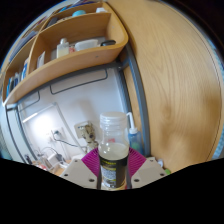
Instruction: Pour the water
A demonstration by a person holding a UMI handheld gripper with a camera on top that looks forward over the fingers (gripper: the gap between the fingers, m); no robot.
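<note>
Between claw fingers, gripped bottle, wooden shelf overhead

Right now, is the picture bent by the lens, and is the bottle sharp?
In the gripper view, the wooden shelf curves strongly from the wide-angle lens; the bottle between the gripper fingers looks fairly sharp, with soft glare on its glass.

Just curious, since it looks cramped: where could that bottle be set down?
Crowded everywhere visible: the clear lidded bottle sits gripped in the tongs, the wooden shelf is full of small items, and the counter by the wall socket is cluttered.
</note>
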